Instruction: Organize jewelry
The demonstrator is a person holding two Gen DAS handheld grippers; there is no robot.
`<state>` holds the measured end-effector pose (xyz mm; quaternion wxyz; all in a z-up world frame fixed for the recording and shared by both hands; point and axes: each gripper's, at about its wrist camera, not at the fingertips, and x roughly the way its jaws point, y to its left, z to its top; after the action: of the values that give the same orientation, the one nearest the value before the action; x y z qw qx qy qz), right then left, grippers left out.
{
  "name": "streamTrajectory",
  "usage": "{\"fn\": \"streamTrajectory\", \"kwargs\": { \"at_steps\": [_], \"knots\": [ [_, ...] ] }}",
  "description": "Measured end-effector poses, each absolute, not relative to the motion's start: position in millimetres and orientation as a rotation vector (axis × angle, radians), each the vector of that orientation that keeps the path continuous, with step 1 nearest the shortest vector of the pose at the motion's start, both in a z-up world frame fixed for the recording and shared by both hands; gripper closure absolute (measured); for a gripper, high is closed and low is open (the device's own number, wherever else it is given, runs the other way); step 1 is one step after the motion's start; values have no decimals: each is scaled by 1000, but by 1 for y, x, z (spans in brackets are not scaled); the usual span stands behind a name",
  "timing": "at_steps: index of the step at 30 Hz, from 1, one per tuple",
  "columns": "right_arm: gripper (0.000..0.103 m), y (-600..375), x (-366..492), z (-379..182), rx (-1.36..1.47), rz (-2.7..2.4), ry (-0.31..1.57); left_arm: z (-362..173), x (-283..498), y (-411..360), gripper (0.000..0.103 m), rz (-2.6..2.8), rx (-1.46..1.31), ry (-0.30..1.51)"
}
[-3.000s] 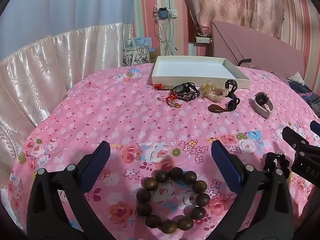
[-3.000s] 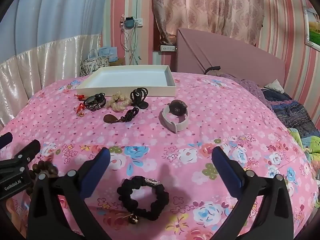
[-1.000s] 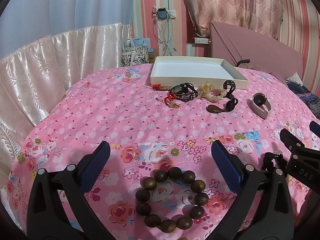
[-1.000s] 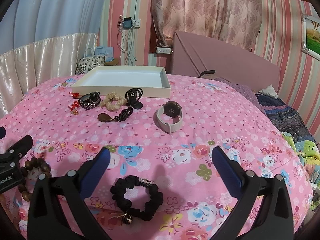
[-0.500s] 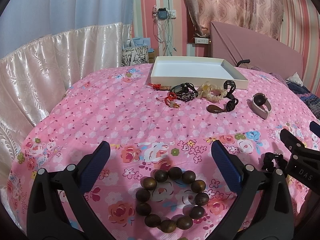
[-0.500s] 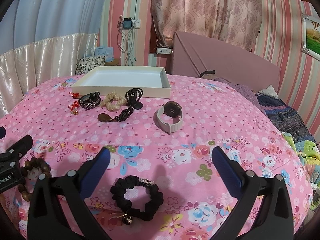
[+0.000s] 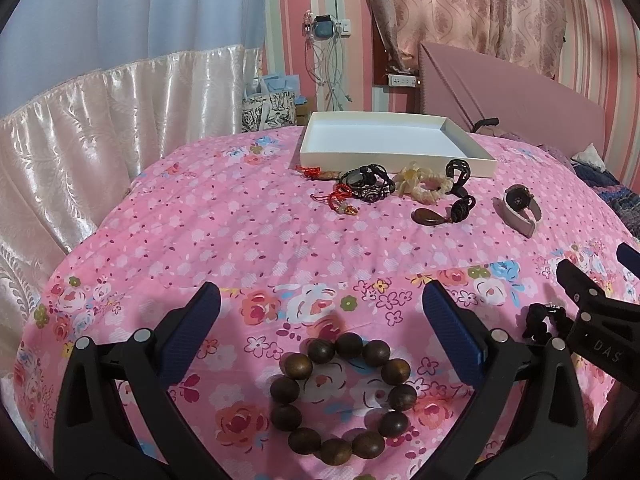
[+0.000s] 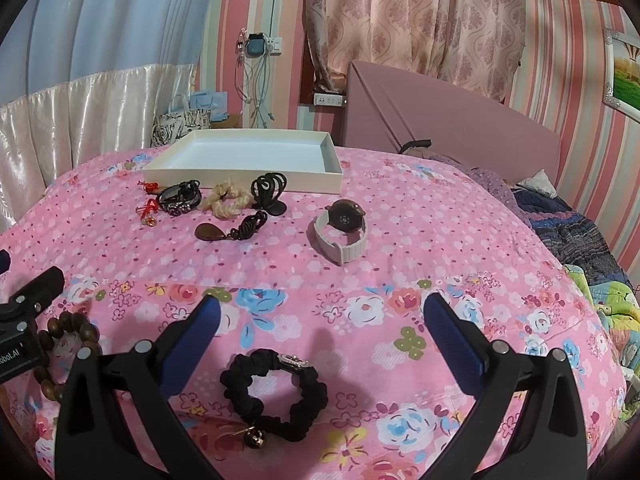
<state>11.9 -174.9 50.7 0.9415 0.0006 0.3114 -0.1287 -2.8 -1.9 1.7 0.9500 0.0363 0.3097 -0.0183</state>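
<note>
We've got both grippers spread wide, left gripper [image 7: 320, 320] over the wooden bead bracelet [image 7: 340, 394] & right gripper [image 8: 320, 322] over the black scrunchie [image 8: 274, 394] on the bedspread [image 7: 224, 240]: beads prob hard, slippery w/ floppy cord, so pinch across one side; scrunchie soft, grab anywhere.

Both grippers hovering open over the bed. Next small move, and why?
Probably lower the left gripper and close on the wooden bead bracelet: it lies flat between the open fingers, and the white tray is empty.
</note>
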Motion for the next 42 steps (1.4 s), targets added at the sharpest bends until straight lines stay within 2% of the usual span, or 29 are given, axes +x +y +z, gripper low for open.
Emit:
{"fn": "streamTrajectory", "kwargs": {
  "at_steps": [26,42],
  "knots": [
    [2,-177,17,42,15,-243,666,-3,-1,-5,3,-40,86,652],
    [2,-172,27,69,-36,-162,668,18,22,5,3,-105,55,712]
  ]
}}
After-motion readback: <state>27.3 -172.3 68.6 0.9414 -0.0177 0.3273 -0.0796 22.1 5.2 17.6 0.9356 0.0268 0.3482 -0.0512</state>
